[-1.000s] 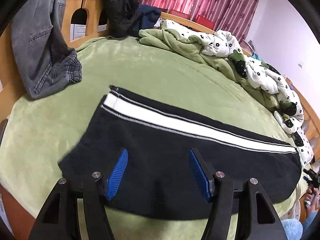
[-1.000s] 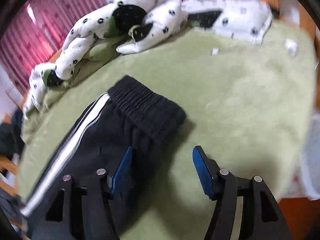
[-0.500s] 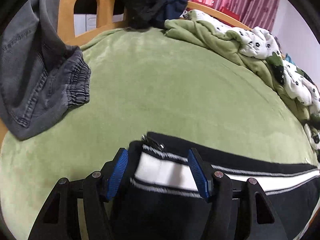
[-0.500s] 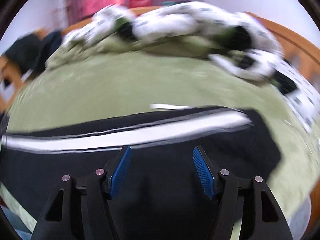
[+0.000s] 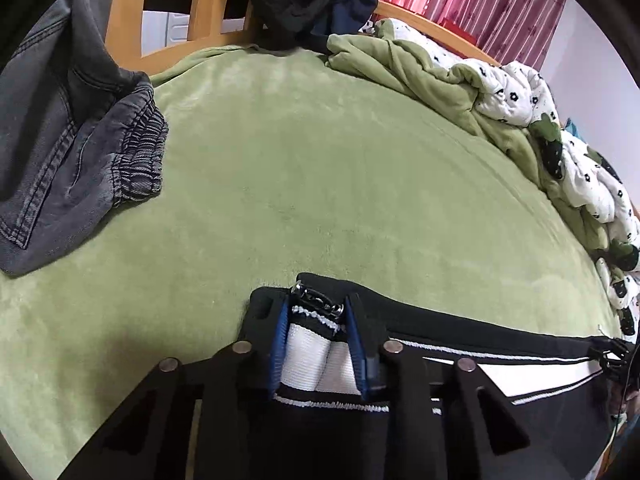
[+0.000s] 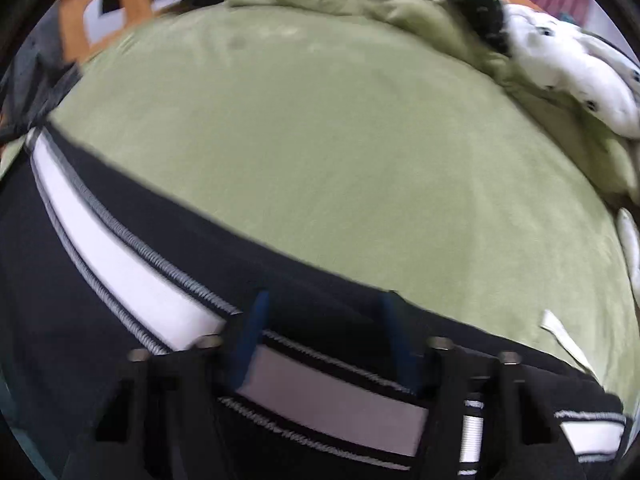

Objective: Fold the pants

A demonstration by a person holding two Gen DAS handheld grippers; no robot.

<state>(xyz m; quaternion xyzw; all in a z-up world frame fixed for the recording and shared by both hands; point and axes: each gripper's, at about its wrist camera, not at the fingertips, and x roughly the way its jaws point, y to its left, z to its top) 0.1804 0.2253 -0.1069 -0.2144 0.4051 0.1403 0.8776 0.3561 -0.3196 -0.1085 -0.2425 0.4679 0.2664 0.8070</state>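
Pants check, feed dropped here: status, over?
Left gripper jaws closing on black pants hem. Right gripper jaws closing, striped edge between. Grey jeans well clear.

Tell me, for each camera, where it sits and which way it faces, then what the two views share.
Left wrist: rides the left gripper, angled down across the green bed toward the wooden headboard; its jaws are closing, pinching the black pants at the white stripe's end.
Right wrist: rides the right gripper, angled down and blurred; its jaws are closing, the stripe between them.
Shared: pants, bed, floral quilt. No hand shows.
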